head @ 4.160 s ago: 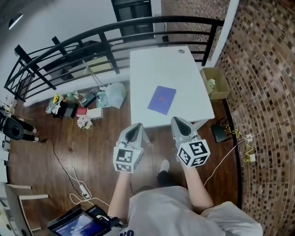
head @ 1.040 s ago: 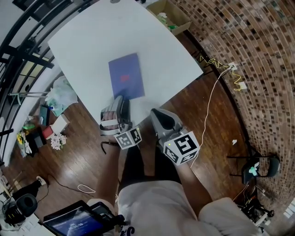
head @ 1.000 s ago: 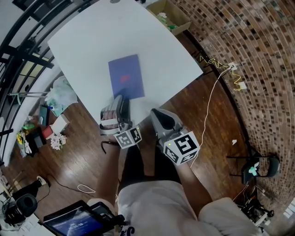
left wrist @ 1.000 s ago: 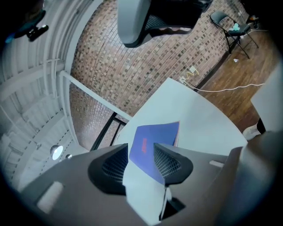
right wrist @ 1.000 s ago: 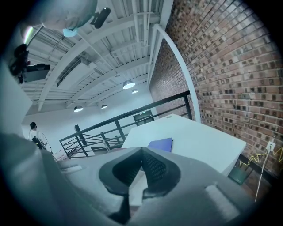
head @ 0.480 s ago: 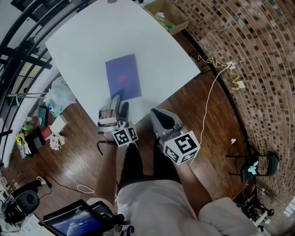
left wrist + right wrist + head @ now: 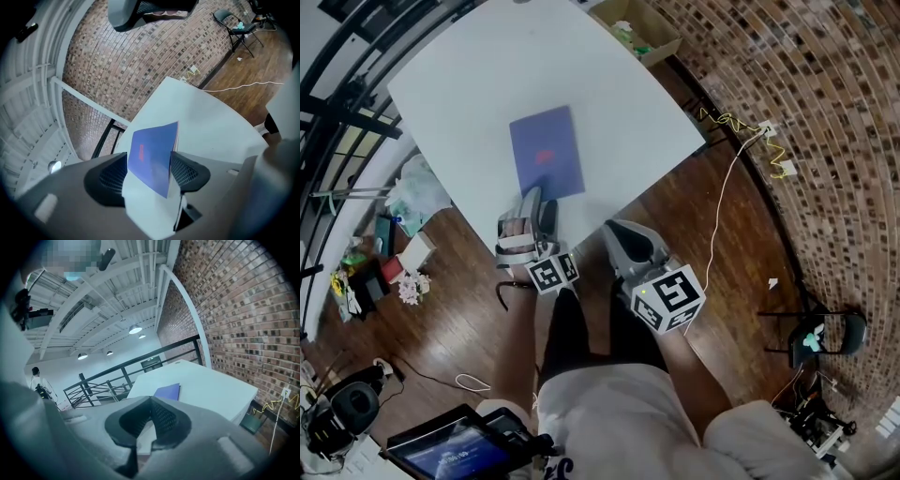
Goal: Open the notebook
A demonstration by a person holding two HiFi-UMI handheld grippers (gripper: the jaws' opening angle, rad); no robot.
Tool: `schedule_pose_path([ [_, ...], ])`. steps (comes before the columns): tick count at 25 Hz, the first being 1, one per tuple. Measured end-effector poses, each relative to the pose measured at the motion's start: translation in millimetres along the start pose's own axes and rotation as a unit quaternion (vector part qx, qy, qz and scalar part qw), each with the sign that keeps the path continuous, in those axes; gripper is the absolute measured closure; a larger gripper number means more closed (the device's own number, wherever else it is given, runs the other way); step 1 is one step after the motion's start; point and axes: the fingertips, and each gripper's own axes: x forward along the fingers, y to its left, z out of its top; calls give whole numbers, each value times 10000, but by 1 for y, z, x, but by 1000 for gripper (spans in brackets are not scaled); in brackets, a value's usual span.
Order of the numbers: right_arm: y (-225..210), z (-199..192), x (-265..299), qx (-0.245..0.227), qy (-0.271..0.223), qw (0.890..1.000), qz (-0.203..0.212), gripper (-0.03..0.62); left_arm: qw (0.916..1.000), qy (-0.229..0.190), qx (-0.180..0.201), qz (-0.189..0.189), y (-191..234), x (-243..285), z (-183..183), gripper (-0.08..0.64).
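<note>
At table (image 7: 469, 84) edge, left tool (image 7: 536, 202) apart, just narrowing, notebook (image 7: 546, 152) edge between, right tool (image 7: 612, 228) together.

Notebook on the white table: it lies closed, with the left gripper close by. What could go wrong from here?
1. The left gripper, jaws apart and just closing a little with nothing pressed between them, might pinch the whole notebook instead of its cover alone, lifting it closed.
2. The notebook lies loose near the table edge, and the shut right gripper is not holding it down, so a push may slide it.
</note>
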Motion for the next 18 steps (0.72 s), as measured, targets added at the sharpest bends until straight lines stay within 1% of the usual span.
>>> schedule_pose_path([
  [3, 0, 0, 1, -11, 3, 10000, 0, 600, 9998, -48, -49, 189, 8, -1, 3, 264],
  [6, 0, 0, 2, -4, 14, 10000, 0, 600, 9992, -28, -102, 380, 14, -1, 4, 296],
  [8, 0, -1, 2, 7, 24, 10000, 7, 600, 9986, 40, -209, 486, 18, -1, 3, 319],
  [10, 0, -2, 2, 10, 32, 10000, 19, 600, 9975, 101, -457, 531, 21, 0, 0, 339],
  [12, 1, -4, 1, 24, 47, 10000, 26, 601, 9954, 114, -804, 505, 23, 2, -1, 361],
  [14, 1, -6, 1, 21, 58, 10000, 34, 600, 9930, 145, -1066, 489, 25, 3, -3, 396],
  [16, 2, -6, 1, 10, 66, 10000, 41, 600, 9914, 185, -1194, 506, 28, 6, -4, 424],
  [18, 2, -6, 2, 8, 70, 10000, 42, 600, 9899, 221, -1289, 546, 33, 8, -6, 478],
])
